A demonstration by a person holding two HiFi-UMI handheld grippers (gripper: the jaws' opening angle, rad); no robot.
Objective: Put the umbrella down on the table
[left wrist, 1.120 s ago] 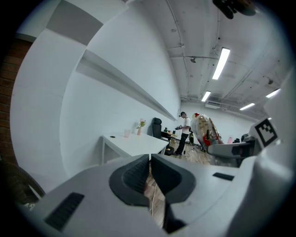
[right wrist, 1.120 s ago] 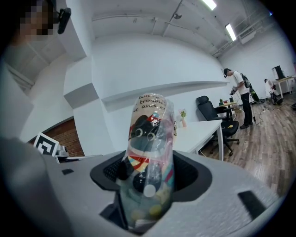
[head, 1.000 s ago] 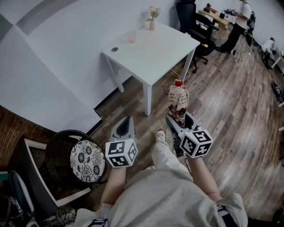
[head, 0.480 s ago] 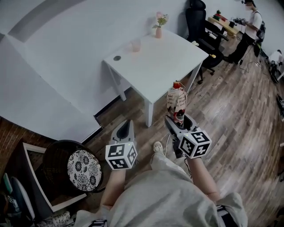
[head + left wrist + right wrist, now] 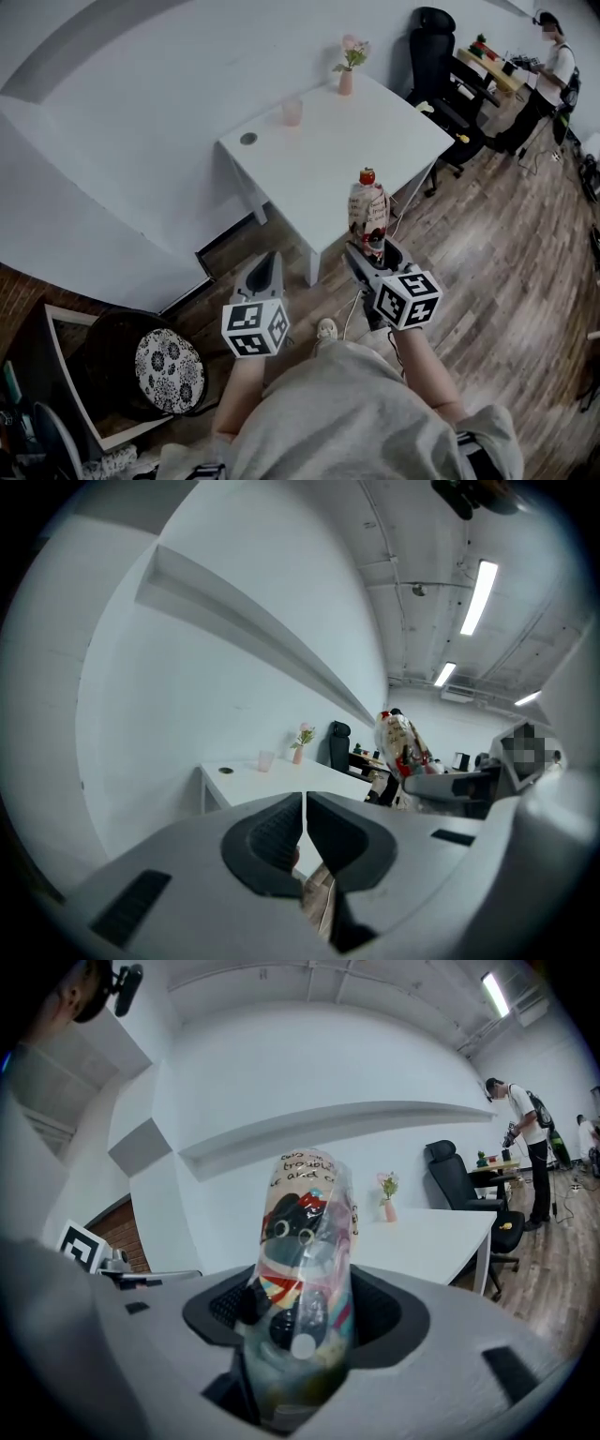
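A folded umbrella in a clear printed sleeve with a red tip stands upright in my right gripper, whose jaws are shut on its lower end. Close up in the right gripper view, the umbrella fills the space between the pads. The left gripper view has the umbrella at the right. My left gripper is shut with nothing in it, hanging beside the right one over the wooden floor. The white table lies just ahead of both grippers; its near corner is right by the umbrella. The table also shows beyond the umbrella.
On the table stand a pink cup, a small vase with flowers and a small dark disc. A black office chair and a person are behind it. A wicker chair with a patterned cushion sits at lower left.
Both grippers have moved forward toward the table, the umbrella going with the right one. The table's near corner has come closer to the umbrella, and the wicker chair has dropped back.
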